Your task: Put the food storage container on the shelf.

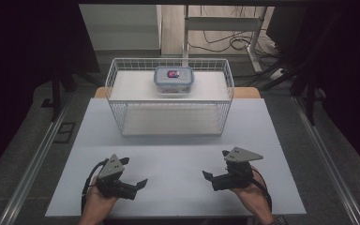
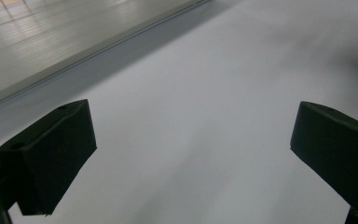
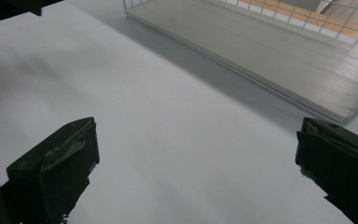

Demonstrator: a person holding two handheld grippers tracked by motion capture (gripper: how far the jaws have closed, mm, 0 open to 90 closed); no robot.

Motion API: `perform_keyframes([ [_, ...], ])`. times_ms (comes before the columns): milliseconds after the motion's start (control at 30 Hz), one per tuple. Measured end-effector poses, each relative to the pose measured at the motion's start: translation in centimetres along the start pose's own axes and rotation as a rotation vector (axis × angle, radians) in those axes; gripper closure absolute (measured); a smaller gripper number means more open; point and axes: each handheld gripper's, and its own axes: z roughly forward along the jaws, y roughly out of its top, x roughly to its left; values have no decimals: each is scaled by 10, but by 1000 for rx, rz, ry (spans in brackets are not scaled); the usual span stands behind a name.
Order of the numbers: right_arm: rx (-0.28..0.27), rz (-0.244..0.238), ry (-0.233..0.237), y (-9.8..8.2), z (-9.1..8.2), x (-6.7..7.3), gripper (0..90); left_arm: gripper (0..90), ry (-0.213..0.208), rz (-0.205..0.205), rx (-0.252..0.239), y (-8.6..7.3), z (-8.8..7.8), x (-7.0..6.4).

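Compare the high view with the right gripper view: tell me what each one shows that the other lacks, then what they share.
High view alone: a lidded plastic box on the upper shelf of the wire rack, both hands, the grey plates on the claws, the floor and a desk frame behind.

Right gripper view alone: the worn pads of the right claw, close up.

Shared: the white table, the rack's lower shelf, the right claw wide open, and a bit of the left claw.
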Motion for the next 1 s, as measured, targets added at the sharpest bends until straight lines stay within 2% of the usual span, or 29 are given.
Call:
perform_keyframes([
  [233, -4, 1, -36, -15, -12, -1, 0, 0, 36, -20, 26, -18, -11, 2],
  [500, 5, 4, -76, -36, -24, -1, 0, 0, 107, -13, 54, -38, -23, 5],
  [700, 17, 29, -106, -52, -31, -3, 0, 0, 149, -4, 91, -50, -27, 7],
  [867, 50, 46, -121, -65, -34, -5, 0, 0, 165, -24, 109, -59, -32, 10],
  [1000, 113, 51, -125, -78, -30, -6, 0, 0, 170, -51, 175, -67, -31, 14],
])
